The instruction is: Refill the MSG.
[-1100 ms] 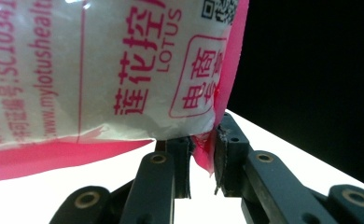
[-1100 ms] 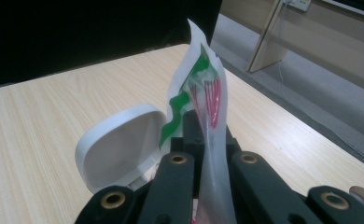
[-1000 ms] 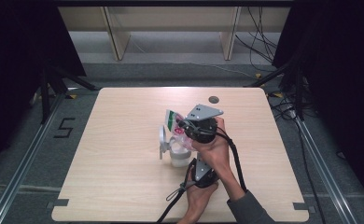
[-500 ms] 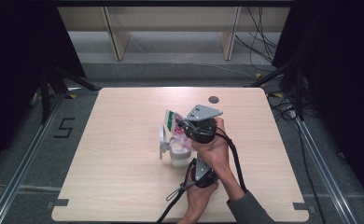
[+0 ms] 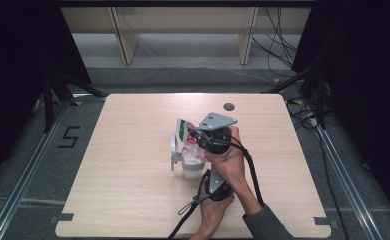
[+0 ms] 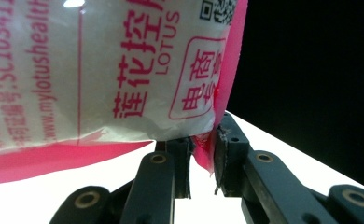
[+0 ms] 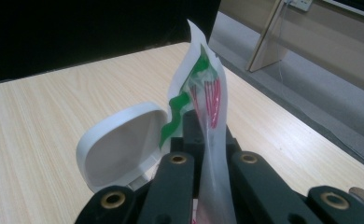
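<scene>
Clear plastic pouch [image 5: 187, 131] with pink and green print, held over a white jar [image 5: 193, 167] with its hinged lid [image 5: 174, 148] flipped open, near the middle of the table [image 5: 123, 190], a bit toward the near edge. Looks like pouring or squeezing the contents into the jar. Right gripper [image 7: 207, 154] has jaws clamped on the pouch, film running up edge-on between them, top of the pouch sticking up past the tips. Left gripper [image 6: 201, 154] jaws nearly together, pinching the pink sealed corner of the pouch [image 6: 105, 70]; the rest of the bag bulges up and to the left of them in the left gripper view. In the high view the right gripper [image 5: 209, 140] is above the jar and the left gripper [image 5: 210, 184] sits toward the near edge, the two hands crossed close. Risks: the left grip is only on a thin corner, so the film could slip out or tear if pulled; the pouch mouth can't be seen, so contents may miss the jar and spill on the table; the hands are tight together over a light jar, a nudge could tip it or knock the lid shut.
</scene>
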The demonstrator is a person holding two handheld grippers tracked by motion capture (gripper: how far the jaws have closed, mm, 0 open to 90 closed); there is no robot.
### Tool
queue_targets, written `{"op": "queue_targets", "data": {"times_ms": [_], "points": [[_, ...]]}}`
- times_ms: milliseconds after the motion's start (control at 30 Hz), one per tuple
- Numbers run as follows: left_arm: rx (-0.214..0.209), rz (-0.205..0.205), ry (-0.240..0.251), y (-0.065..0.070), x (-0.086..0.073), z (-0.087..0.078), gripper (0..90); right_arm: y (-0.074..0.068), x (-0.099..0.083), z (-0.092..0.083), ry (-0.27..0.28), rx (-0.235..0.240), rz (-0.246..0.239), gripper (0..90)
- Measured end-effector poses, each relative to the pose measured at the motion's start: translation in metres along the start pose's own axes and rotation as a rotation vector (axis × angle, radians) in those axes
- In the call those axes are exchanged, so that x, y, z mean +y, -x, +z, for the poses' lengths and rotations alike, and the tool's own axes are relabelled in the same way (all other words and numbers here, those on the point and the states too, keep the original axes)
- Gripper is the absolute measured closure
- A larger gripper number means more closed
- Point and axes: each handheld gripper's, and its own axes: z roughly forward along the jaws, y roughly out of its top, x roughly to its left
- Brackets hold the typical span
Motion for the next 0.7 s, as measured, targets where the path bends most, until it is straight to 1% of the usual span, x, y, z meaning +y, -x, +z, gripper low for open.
{"op": "queue_targets", "data": {"times_ms": [33,100,167,200,233,267,300,333,367,433,467,567,600,700], "points": [[0.001,0.001,0.0,-0.0002,0.0002,0.0,77.6,-0.0001,0.0001,0.0,0.002,-0.002,-0.002,89.5],[-0.001,0.002,0.001,-0.0003,0.0005,0.0,77.6,-0.0021,0.0,0.0005,0.002,0.004,0.011,89.6],[-0.002,-0.001,0.001,-0.0003,0.0004,-0.0002,77.6,-0.0015,0.0002,0.0008,0.008,-0.008,-0.002,89.6],[0.008,0.102,-0.091,-0.0075,0.0021,-0.0052,77.6,-0.002,-0.0001,0.0012,0.002,-0.004,0.005,89.5],[0.01,0.111,-0.101,-0.0081,0.0025,-0.0058,77.6,-0.003,-0.0001,0.0007,-0.01,0.0,0.023,89.5],[0.008,0.099,-0.091,-0.0073,0.0025,-0.0052,77.5,-0.003,0.0001,0.0004,-0.012,0.004,0.016,89.5],[0.008,0.098,-0.089,-0.0071,0.0026,-0.0053,77.5,-0.0028,0.0003,0.0008,-0.01,0.01,0.002,89.5],[0.01,0.1,-0.088,-0.0069,0.0027,-0.0056,77.6,-0.0028,0.0007,0.0002,-0.009,0.006,0.0,89.5],[0.01,0.1,-0.09,-0.0068,0.003,-0.0061,77.5,-0.0028,0.0008,0.0005,0.007,-0.009,-0.007,89.5],[0.007,0.103,-0.086,-0.0069,0.0031,-0.0061,77.5,-0.003,0.0011,0.0004,0.011,-0.009,-0.009,89.5],[0.008,0.099,-0.085,-0.0068,0.0033,-0.0061,77.5,-0.0038,0.0015,-0.0002,-0.005,0.01,-0.004,89.6],[0.007,0.099,-0.089,-0.007,0.0027,-0.0059,77.5,-0.0047,0.0011,0.0016,0.001,-0.012,-0.022,89.6],[0.007,0.101,-0.092,-0.0074,0.0029,-0.0062,77.5,-0.004,0.0009,0.0016,-0.01,-0.007,-0.024,89.5],[0.006,0.101,-0.086,-0.0068,0.0031,-0.006,77.5,-0.0038,0.0008,0.0014,0.004,-0.01,-0.02,89.5]]}}
